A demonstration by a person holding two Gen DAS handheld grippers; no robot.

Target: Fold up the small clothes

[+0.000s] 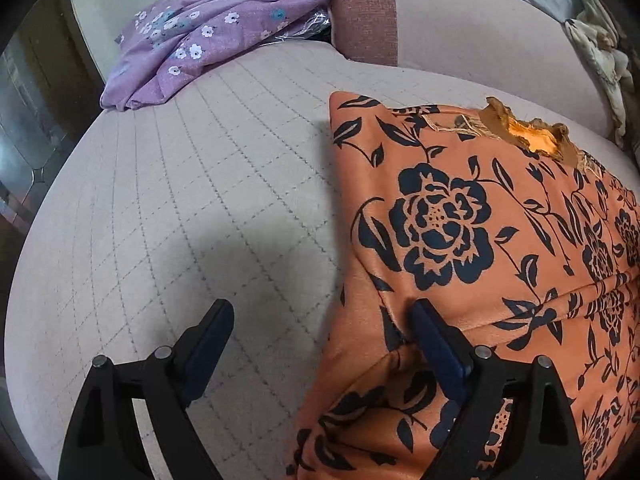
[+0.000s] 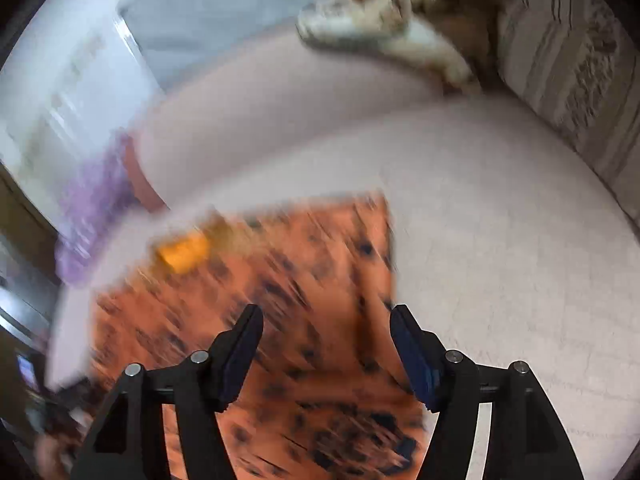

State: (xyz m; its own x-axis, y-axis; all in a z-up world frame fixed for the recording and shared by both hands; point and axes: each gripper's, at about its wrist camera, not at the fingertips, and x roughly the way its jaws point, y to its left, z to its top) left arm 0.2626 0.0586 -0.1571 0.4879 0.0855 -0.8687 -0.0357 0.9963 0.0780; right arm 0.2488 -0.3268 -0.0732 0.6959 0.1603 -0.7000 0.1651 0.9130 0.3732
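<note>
Quilted pink sofa seat, purple flowered cloth heaped behind, folded orange flowered garment, left gripper fingers wide apart, right gripper fingers apart, both empty.

Bare quilted sofa seat open from 9 to 12 o'clock; purple cloth heaped at 11, orange garment covering 3.

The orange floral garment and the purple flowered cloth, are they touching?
Apart. The left wrist view shows bare quilted cushion between the orange floral garment and the purple flowered cloth.
</note>
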